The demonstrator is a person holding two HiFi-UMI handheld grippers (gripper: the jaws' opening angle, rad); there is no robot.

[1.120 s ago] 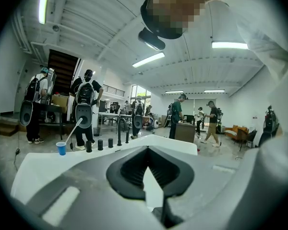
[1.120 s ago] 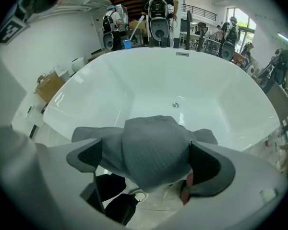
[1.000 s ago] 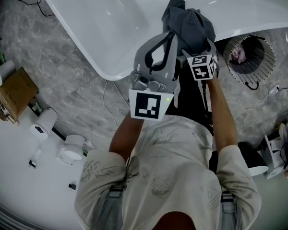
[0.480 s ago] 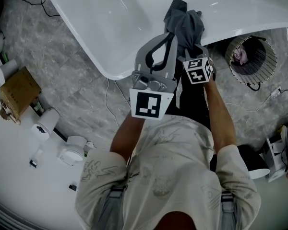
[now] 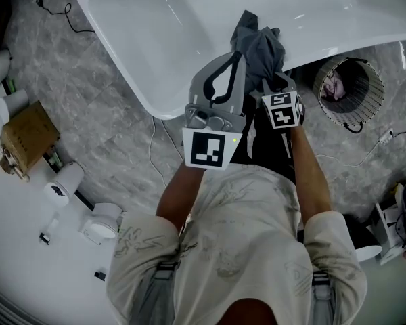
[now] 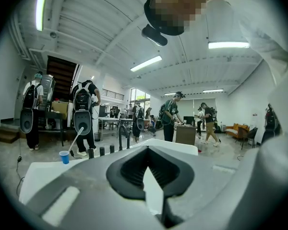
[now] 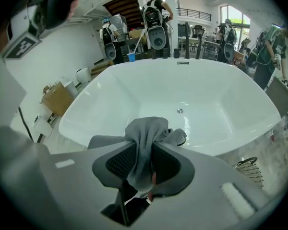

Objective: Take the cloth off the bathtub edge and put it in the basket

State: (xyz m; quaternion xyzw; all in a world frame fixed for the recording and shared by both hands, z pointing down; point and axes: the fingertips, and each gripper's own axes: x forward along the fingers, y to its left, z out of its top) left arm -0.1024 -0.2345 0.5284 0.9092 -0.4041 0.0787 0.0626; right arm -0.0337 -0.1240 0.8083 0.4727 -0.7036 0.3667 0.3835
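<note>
1. The right gripper (image 7: pixel 143 164) has just been closing its jaws, and they now pinch a fold of the crumpled dark grey cloth (image 7: pixel 151 131), which bulges up between the ribbed black pads.
2. In the head view the grey cloth sits bunched over the near edge of the glossy white oval bathtub (image 5: pixel 162 26), right at the right gripper's tips. Whether its lower folds touch the rim cannot be told.
3. In the right gripper view, one flap of the cloth spreads left and another reaches towards the tub's hollow.
4. The left gripper (image 5: pixel 237 55) hangs just beside the cloth on its left, jaw tips together with nothing between them, aimed out across the room.
5. The round wire-mesh basket (image 5: pixel 381 90) stands on the grey marbled floor (image 5: pixel 108 120), close against the tub's outer wall, to the right of both grippers; something pinkish lies inside it.
</note>
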